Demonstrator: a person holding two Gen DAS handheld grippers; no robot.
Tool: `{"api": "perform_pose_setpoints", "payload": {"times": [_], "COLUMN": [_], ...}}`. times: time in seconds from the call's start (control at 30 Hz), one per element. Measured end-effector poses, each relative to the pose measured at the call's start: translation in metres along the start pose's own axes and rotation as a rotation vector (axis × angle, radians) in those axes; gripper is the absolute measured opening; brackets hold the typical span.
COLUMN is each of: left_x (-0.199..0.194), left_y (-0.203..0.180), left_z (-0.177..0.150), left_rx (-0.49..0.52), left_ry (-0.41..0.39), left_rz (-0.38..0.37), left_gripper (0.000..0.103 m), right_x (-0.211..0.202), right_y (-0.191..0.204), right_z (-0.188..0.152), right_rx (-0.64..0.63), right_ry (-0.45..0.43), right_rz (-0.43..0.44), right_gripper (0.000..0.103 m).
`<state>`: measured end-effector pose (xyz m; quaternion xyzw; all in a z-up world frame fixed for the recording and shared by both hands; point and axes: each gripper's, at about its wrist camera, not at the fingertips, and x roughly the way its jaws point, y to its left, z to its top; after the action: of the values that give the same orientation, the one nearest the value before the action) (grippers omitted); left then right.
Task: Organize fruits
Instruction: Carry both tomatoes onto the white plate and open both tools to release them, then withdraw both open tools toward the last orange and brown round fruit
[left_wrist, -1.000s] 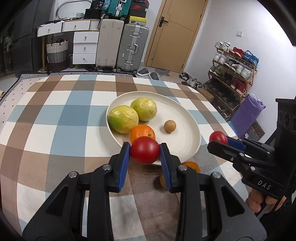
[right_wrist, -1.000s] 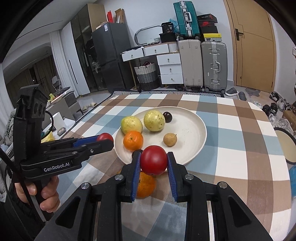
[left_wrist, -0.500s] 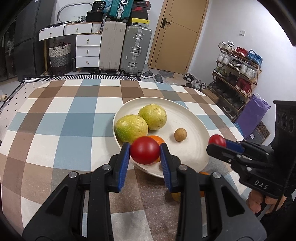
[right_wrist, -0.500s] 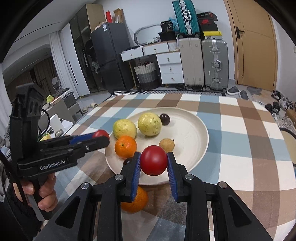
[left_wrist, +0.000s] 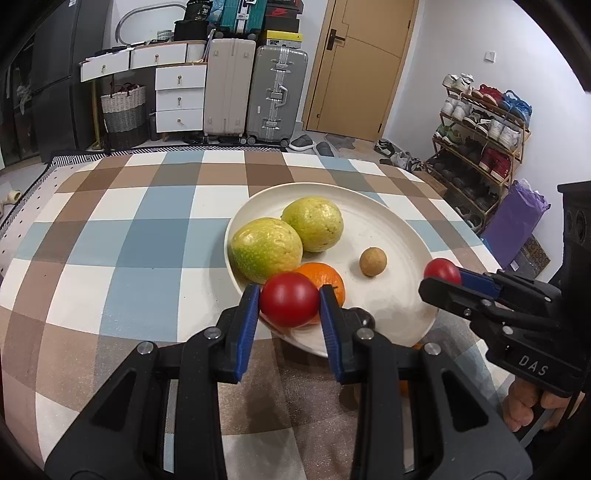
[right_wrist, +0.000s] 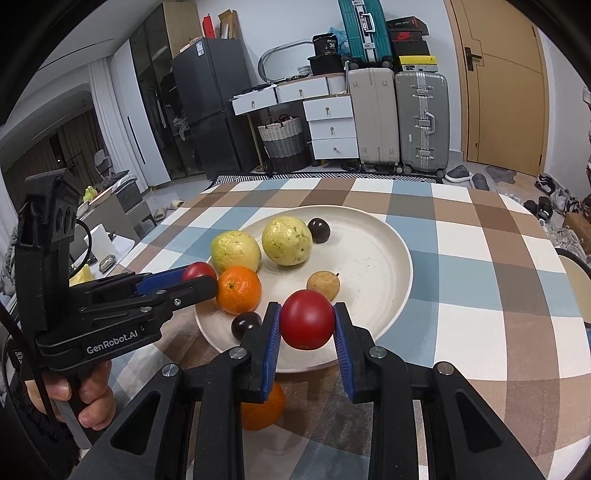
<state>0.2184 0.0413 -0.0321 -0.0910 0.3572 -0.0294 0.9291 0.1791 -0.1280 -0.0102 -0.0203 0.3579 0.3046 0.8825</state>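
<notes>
the left tongs (left_wrist: 290, 306) are gripping a red tomato (left_wrist: 289, 304) between their blue pads, hanging over the near-left rim of the cream plate (left_wrist: 399, 229), just in front of the plate's orange (left_wrist: 325, 278). two yellow-green guavas (left_wrist: 266, 249) and a small brown longan (left_wrist: 373, 261) are lying on the plate. the right tongs (right_wrist: 306, 325) are clamping a second red tomato (right_wrist: 306, 319) above the plate's near edge. another orange (right_wrist: 264, 408) is resting on the checked bench (left_wrist: 110, 236) beneath them.

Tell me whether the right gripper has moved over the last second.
Yes. The right gripper, shut on a red tomato, has advanced over the plate's near rim; the stray orange on the cloth now lies behind its fingertips.
</notes>
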Motion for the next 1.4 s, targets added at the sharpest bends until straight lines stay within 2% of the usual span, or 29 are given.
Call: {"api": "perform_pose_setpoints", "payload": {"times": [0.37, 0.67, 0.87, 0.93, 1.03, 1.07, 1.1, 1.13, 1.2, 1.33, 1.37, 1.4], "left_x": [0.011, 0.011, 0.009, 0.004, -0.004, -0.007, -0.011, -0.013, -0.015, -0.02, -0.021, -0.022], "left_y": [-0.009, -0.013, -0.012, -0.009, -0.007, -0.007, -0.006, -0.006, -0.003, 0.001, 0.002, 0.002], "left_z": [-0.001, -0.002, -0.002, -0.003, -0.004, -0.005, -0.005, -0.005, -0.006, -0.01, -0.011, -0.012], "left_rx": [0.006, 0.014, 0.01, 0.0, -0.007, -0.008, -0.011, -0.01, -0.005, 0.0, 0.002, 0.002], "left_ry": [0.031, 0.033, 0.023, 0.007, -0.025, -0.04, -0.055, -0.062, -0.059, -0.047, -0.045, -0.046], "left_rz": [-0.036, -0.026, -0.02, -0.023, -0.016, 0.011, 0.023, 0.024, 0.022, 0.043, 0.043, 0.048], "left_gripper": [0.03, 0.03, 0.03, 0.034, 0.066, 0.079, 0.083, 0.083, 0.084, 0.088, 0.091, 0.095], "right_x": [0.009, 0.012, 0.01, 0.008, 0.002, -0.002, -0.005, -0.008, -0.013, -0.013, -0.013, -0.013], "right_y": [-0.003, -0.008, -0.015, -0.013, -0.01, -0.01, -0.011, -0.012, -0.015, -0.019, -0.019, -0.019], "right_z": [-0.001, -0.002, -0.003, -0.004, -0.005, -0.006, -0.006, -0.007, -0.009, -0.011, -0.012, -0.012], "right_rx": [0.042, 0.074, 0.11, 0.101, 0.085, 0.082, 0.08, 0.081, 0.087, 0.084, 0.081, 0.082], "right_ry": [0.027, 0.035, 0.028, 0.022, -0.001, -0.017, -0.028, -0.04, -0.042, -0.014, -0.012, -0.014], "right_rz": [-0.022, -0.032, -0.02, -0.026, -0.05, -0.062, -0.068, -0.076, -0.077, -0.052, -0.05, -0.049], "right_gripper": [0.028, 0.028, 0.032, 0.036, 0.048, 0.057, 0.066, 0.07, 0.088, 0.096, 0.102, 0.103]}}
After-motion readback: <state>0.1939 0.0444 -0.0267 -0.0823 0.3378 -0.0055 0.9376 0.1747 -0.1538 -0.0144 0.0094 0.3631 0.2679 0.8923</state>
